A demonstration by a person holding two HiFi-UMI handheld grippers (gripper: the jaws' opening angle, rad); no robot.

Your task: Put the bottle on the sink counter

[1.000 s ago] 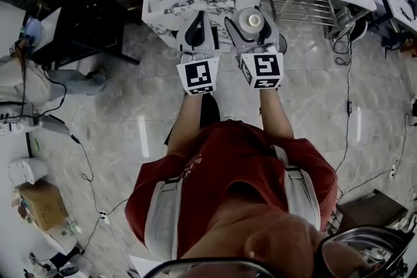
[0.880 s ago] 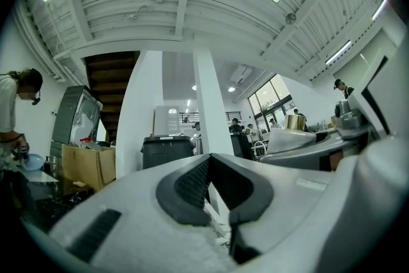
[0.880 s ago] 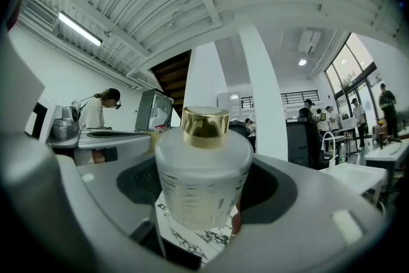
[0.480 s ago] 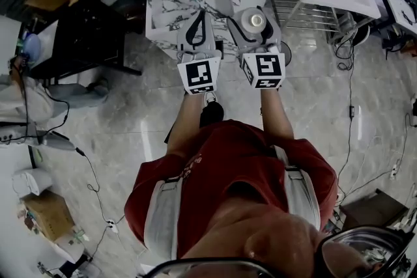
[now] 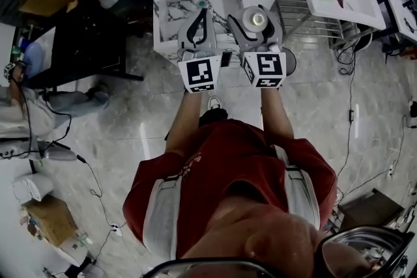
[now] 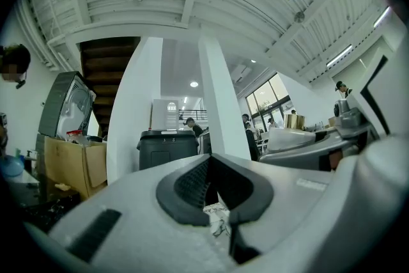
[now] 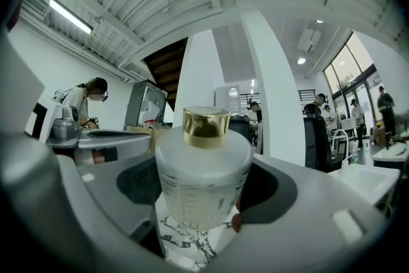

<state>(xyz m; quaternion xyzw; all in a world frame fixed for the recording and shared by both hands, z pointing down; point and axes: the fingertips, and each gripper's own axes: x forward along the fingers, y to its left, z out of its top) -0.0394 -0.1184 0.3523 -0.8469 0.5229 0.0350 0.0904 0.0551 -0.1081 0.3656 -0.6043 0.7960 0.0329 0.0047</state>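
The white, grey-veined marble sink surface (image 5: 168, 0) has slid from the upper left toward the upper centre of the head view, so both tools now reach over its near edge. The left tongs (image 5: 202, 15), just left of centre, are together and empty. The right tongs (image 5: 255, 21) are clamped on the squat frosted-white bottle with a gold cap (image 7: 202, 166), upright above the marble. Best, I judge: hold it level, lower it onto flat marble clear of the basin, then release.
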